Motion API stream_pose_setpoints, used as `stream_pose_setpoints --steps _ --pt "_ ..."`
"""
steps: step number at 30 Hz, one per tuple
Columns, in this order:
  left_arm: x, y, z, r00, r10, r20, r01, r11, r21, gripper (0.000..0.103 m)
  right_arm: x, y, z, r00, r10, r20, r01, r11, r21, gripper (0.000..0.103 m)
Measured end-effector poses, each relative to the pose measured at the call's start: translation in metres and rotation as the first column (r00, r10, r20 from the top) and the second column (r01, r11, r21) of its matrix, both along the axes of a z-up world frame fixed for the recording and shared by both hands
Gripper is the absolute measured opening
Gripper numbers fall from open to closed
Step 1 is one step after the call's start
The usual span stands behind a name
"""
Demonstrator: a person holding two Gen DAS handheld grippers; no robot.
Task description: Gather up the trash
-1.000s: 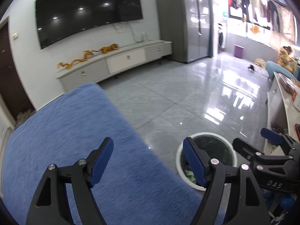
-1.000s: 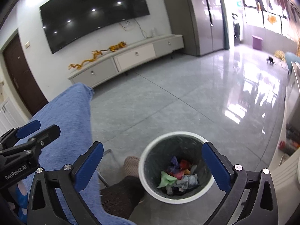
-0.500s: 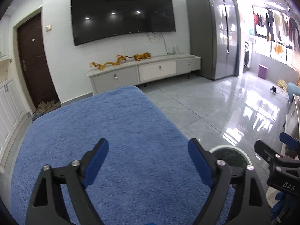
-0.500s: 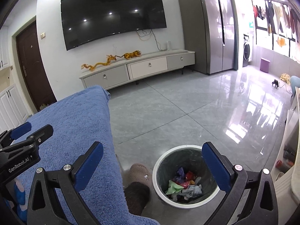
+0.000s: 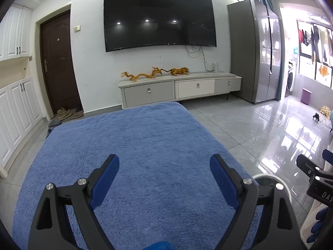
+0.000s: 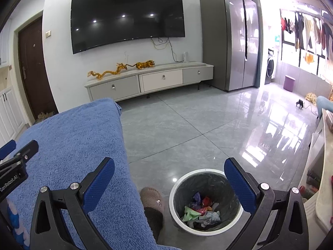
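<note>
In a tiled living room, the blue-covered bench [image 5: 133,145] is being scanned bare while both hand-held grippers, left [image 5: 164,171] just opened and right [image 6: 169,178], are being held wide and empty, trash [image 6: 199,210] lying in the bin [image 6: 177,189], so further trash must be sought.

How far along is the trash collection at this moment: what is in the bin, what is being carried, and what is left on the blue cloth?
Done: the bin on the floor holds crumpled wrappers. In hand: nothing; the left claw and right claw both stand open and empty. Left: no trash shows on the blue cloth in either view, so the job looks finished or nearly so, though the cloth's near edge is hidden.
</note>
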State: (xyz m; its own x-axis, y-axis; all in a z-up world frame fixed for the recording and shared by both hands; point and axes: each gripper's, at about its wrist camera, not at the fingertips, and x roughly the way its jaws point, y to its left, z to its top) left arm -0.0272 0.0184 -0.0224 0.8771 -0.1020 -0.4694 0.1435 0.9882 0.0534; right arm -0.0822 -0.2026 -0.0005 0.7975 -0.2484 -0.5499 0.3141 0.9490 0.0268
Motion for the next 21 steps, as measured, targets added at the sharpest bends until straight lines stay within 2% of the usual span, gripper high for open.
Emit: stream_pose_setpoints --steps 8,21 --pt "-0.001 0.013 -0.005 1.000 0.006 -0.030 -0.006 1.000 -0.017 0.090 0.007 0.012 -0.002 1.000 0.005 -0.015 -0.005 1.000 -0.023 0.103" --pt "0.001 0.012 -0.009 0.999 0.002 -0.052 -0.003 1.000 -0.021 0.090 0.006 0.005 -0.004 1.000 -0.013 -0.025 0.012 0.999 -0.031 0.103"
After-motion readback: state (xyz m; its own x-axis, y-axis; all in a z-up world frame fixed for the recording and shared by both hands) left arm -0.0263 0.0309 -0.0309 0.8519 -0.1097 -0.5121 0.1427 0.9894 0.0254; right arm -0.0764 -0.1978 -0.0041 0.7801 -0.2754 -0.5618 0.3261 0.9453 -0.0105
